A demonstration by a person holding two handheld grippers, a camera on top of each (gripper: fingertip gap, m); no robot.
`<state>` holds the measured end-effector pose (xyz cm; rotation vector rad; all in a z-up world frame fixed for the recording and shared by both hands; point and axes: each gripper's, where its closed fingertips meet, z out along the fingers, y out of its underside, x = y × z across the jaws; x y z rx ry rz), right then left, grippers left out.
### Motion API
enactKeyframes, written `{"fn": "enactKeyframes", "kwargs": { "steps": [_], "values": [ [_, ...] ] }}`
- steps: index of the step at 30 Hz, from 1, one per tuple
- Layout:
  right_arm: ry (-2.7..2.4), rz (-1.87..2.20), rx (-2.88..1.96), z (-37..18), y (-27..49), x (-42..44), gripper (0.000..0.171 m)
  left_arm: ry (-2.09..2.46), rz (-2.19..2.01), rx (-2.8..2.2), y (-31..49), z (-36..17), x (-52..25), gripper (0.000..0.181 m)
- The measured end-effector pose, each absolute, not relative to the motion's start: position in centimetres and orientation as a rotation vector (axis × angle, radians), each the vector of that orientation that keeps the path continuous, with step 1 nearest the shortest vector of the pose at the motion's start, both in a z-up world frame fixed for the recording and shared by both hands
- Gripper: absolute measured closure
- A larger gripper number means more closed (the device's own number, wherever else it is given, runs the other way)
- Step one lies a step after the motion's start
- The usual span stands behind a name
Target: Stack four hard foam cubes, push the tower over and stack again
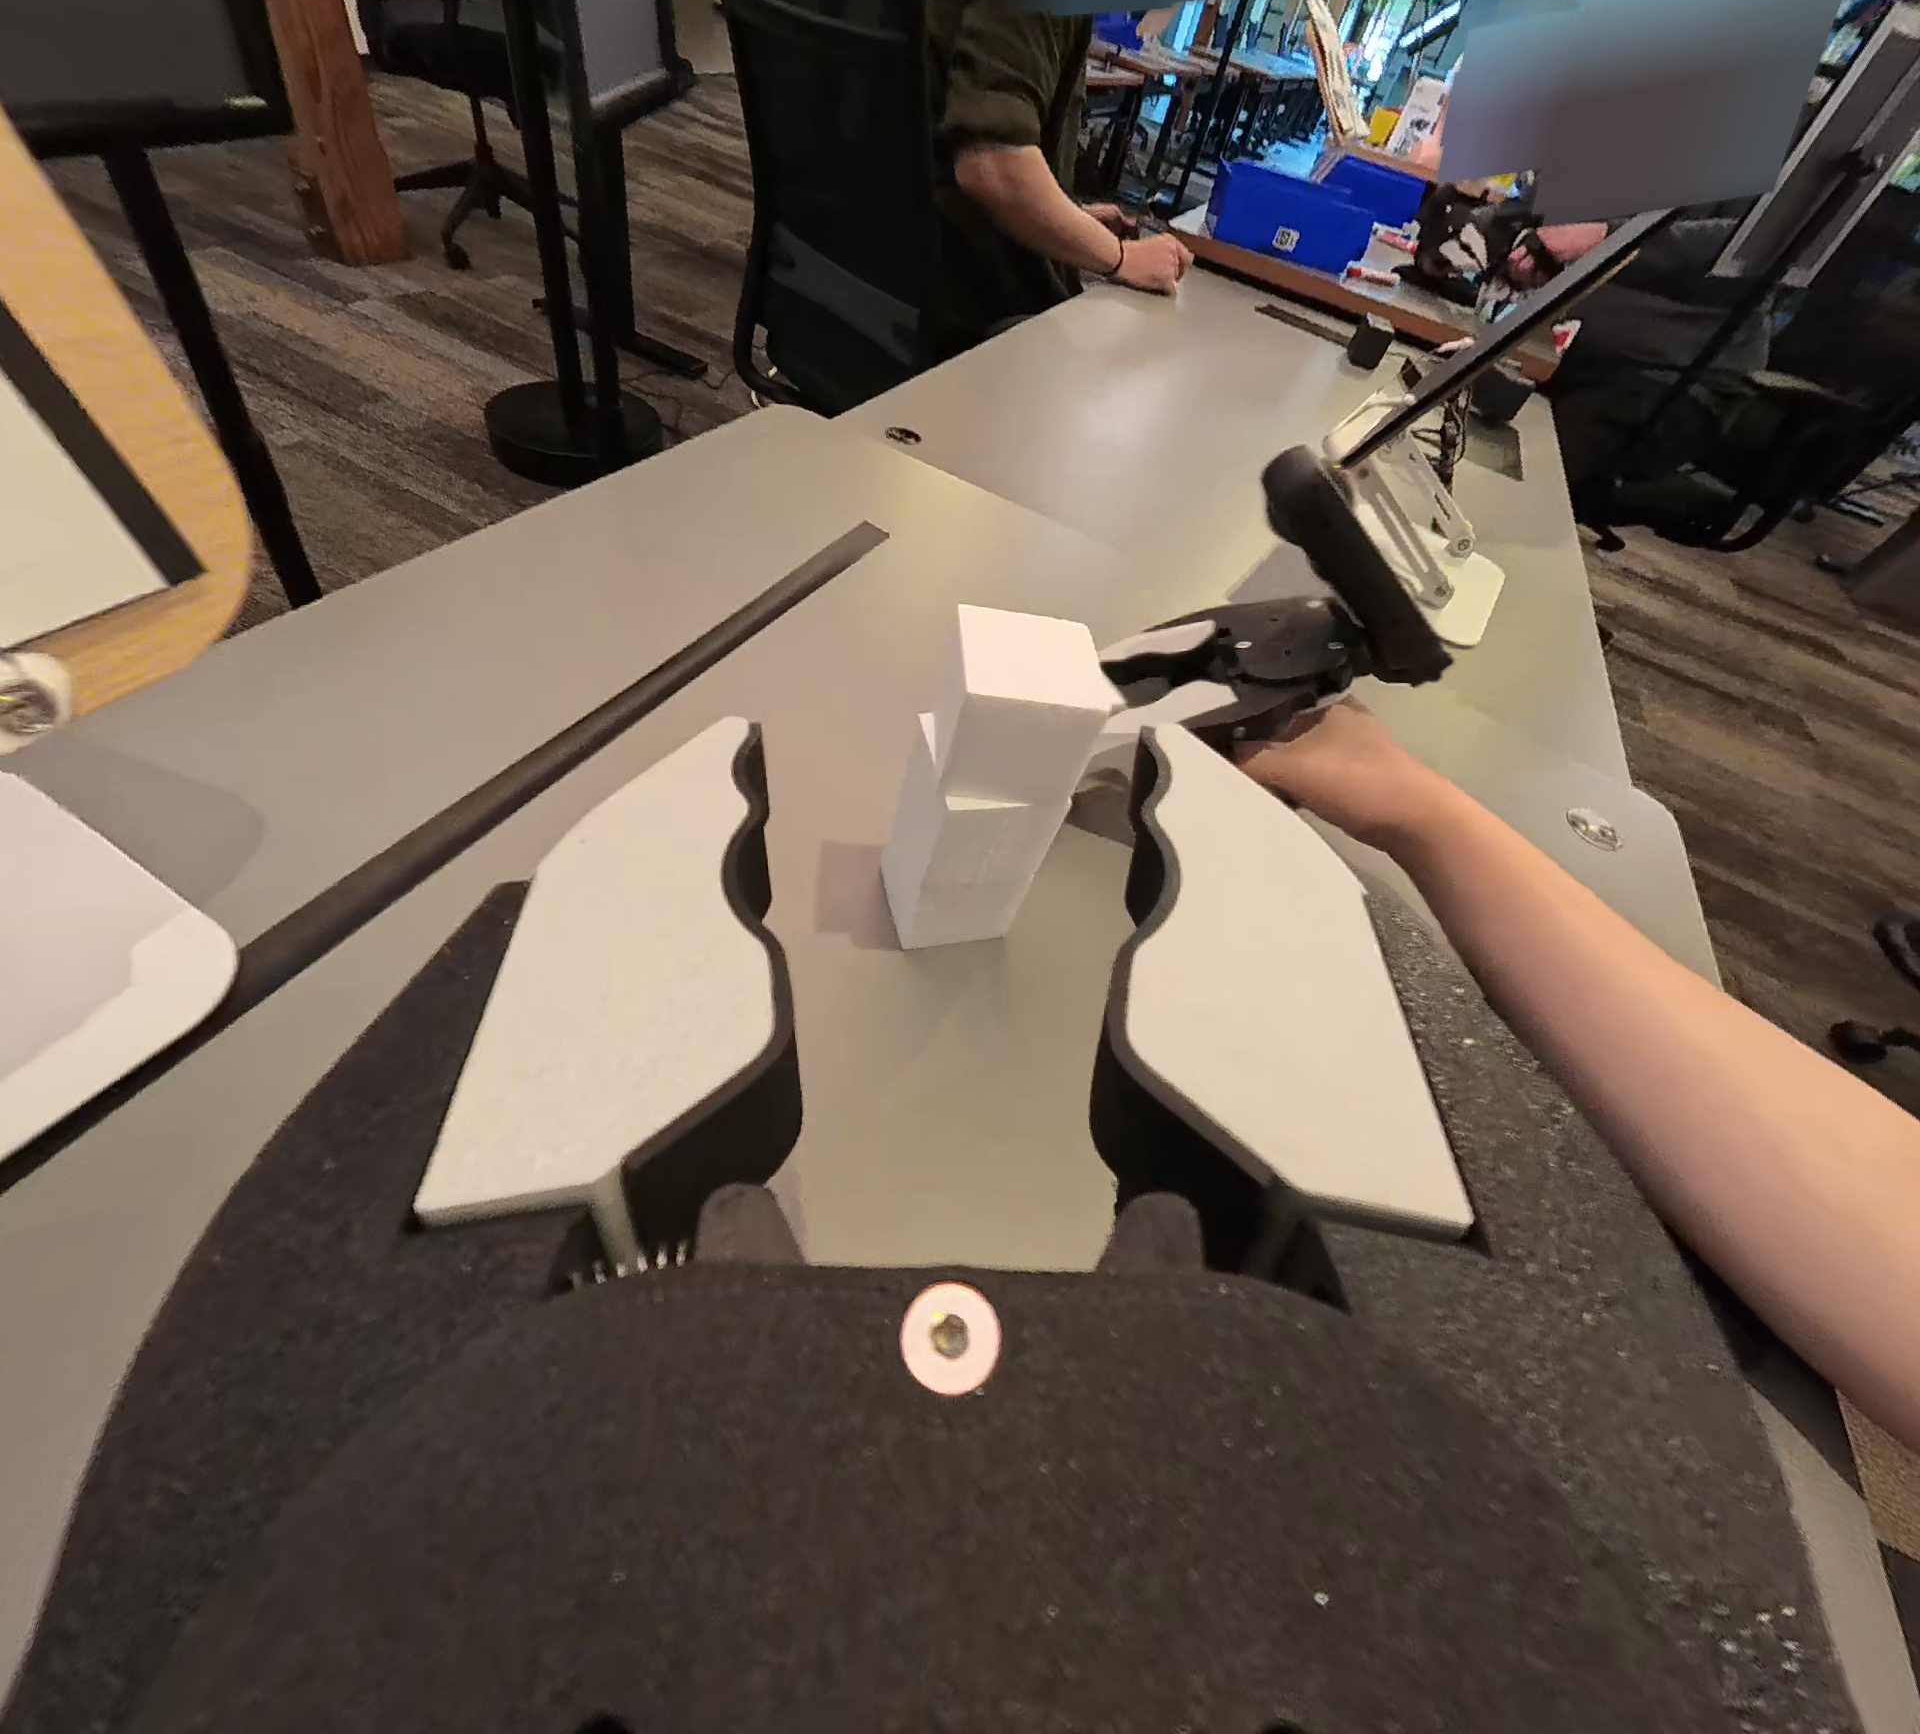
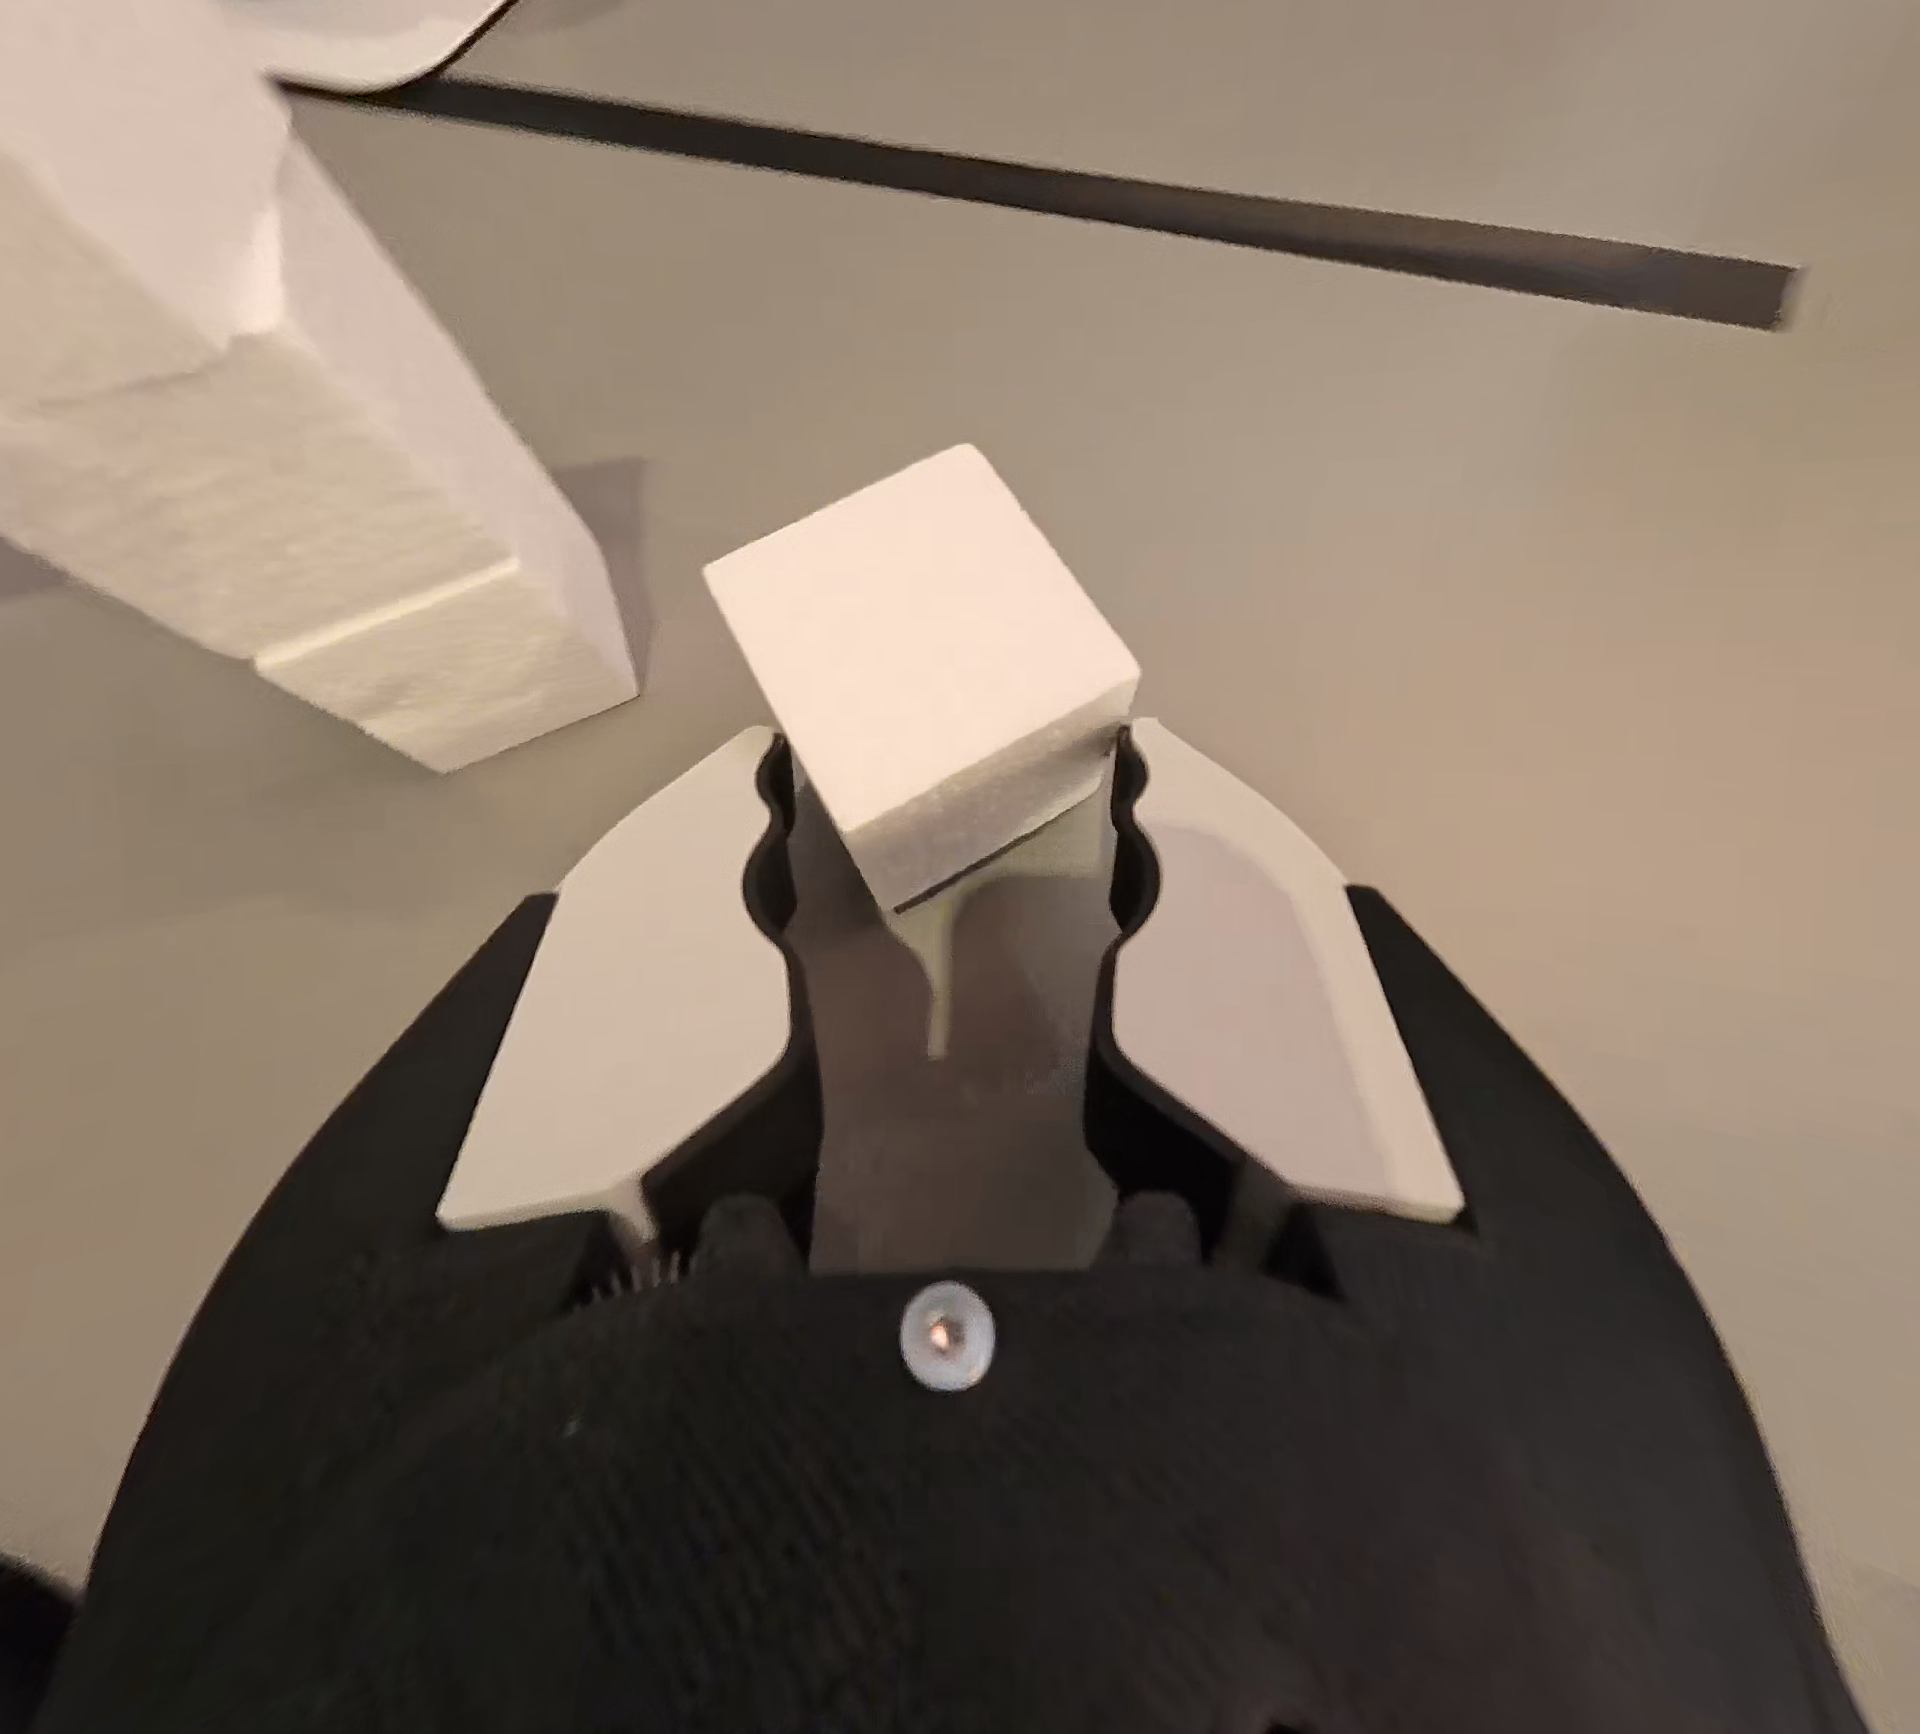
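stack: a white foam tower stood on the grey table; its upper cubes sat twisted and overhanging the lower ones. how many cubes it held could not be counted surely, three by the look of the seams.
loose cube: one foam cube stood on the table just beside the tower base, turned cornerwise to the right gripper.
right gripper: the right gripper had its jaws part open around the near corner of the loose cube; the fingertips were at or just short of its sides, and no firm grip could be confirmed.
left gripper: the left gripper was wide open and held nothing, with the tower standing ahead between its fingers but untouched.
step in hand: judged as taking the fourth cube for the top of the tower.
doing it well: the cube sat diagonal to the jaws, so a squeeze on its corners would likely spin or squirt it; turning the wrist to meet two flat faces seemed wiser, then a clean vertical lift.
placing: the tower's crooked top offered a small true footing, so the cube would need centring over the base, not the overhang.
risk: the tower stood close by, and a sideways swing could knock it.
left's use: it could steady the lower cubes.
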<state>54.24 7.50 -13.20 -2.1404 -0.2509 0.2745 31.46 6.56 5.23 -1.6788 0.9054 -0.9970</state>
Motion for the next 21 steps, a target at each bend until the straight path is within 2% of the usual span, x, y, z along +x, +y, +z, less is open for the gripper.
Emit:
{"fn": "enactKeyframes", "kwargs": {
  "steps": [6,12,15,21],
  "values": [
    [0.015,0.258,-1.950,-5.3,5.8,56.1,0.111,0.802,-0.929,-1.675,8.3,6.5,27.9,0.115],
    [0.094,0.346,-1.785,3.6,4.0,51.6,0.112,0.769,-0.807,-1.698,9.9,6.4,25.9,0.116],
    [0.051,0.337,-1.804,5.3,4.0,47.8,0.112,0.767,-0.773,-1.705,10.2,6.3,25.7,0.116],
    [0.003,0.143,-1.946,4.6,5.7,44.5,0.111,0.773,-0.778,-1.703,9.9,6.4,25.8,0.116]
  ]
}}
